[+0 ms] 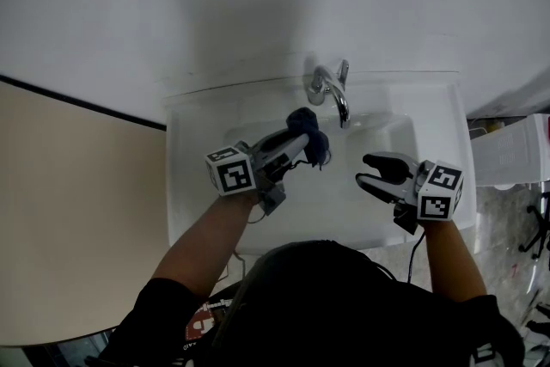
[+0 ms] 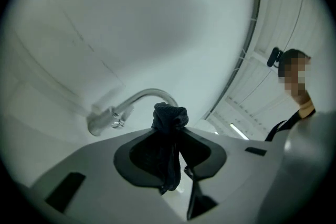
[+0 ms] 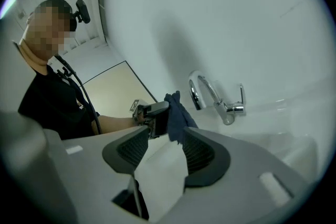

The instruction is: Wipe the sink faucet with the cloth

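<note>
A chrome faucet (image 1: 331, 90) stands at the back rim of the white sink (image 1: 198, 211). My left gripper (image 1: 296, 139) hovers over the basin just left of the spout, shut on a bunched dark blue cloth (image 1: 314, 147). In the left gripper view the cloth (image 2: 169, 115) sticks up between the jaws of the left gripper (image 2: 170, 132), with the faucet (image 2: 137, 102) close behind. My right gripper (image 1: 364, 168) hangs over the basin's right half, open and holding nothing. In the right gripper view, the right gripper (image 3: 165, 140) frames the cloth (image 3: 177, 113) and the faucet (image 3: 215, 96).
A white wall rises right behind the sink. A beige panel (image 1: 77, 211) adjoins the sink on the left. A white slatted bin (image 1: 516, 152) stands to the right. The person's arm and torso (image 3: 52, 97) show in the right gripper view.
</note>
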`<state>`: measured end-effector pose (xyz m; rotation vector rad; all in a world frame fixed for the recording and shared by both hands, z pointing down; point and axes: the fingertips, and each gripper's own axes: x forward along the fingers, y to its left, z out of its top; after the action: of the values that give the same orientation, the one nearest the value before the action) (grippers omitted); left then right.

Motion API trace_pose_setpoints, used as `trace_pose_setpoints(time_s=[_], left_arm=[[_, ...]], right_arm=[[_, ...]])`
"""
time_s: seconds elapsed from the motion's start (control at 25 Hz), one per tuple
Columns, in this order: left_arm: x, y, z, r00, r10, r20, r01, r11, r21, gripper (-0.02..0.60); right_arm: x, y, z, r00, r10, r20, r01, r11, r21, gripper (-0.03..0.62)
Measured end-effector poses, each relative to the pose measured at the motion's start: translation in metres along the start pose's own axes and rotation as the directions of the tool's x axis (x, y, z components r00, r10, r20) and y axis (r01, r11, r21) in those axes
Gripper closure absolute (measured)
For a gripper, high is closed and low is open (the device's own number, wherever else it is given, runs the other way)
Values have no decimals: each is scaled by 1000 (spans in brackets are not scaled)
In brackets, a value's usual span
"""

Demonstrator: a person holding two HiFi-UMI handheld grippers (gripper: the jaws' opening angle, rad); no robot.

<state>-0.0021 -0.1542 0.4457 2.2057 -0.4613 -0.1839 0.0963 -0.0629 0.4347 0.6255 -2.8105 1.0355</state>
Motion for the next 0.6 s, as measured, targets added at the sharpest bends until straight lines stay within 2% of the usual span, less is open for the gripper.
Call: trace_pose_setpoints(time_s=[0.12, 0.2, 0.28, 0.44, 0.6], left_arm=[[6, 54, 16, 985, 171, 5, -171, 981, 97, 480], [14, 87, 21, 960, 278, -19, -272, 951, 147, 485], [25, 112, 21, 934, 353, -54, -336, 920, 201, 488], [50, 144, 15, 895, 429, -122, -378, 875, 304, 491], [60, 153, 13, 884, 437, -167, -356, 860, 365, 494]], right_arm=[[-18, -12, -13, 999, -54, -3, 54, 998, 39, 407], [-28, -19, -23, 996, -84, -10, 84, 994, 62, 407], [-37, -24, -34, 994, -109, -19, 111, 991, 78, 407], [-49, -33, -50, 989, -144, -28, 146, 984, 102, 407], [-60, -43, -59, 987, -154, -36, 158, 980, 125, 407]])
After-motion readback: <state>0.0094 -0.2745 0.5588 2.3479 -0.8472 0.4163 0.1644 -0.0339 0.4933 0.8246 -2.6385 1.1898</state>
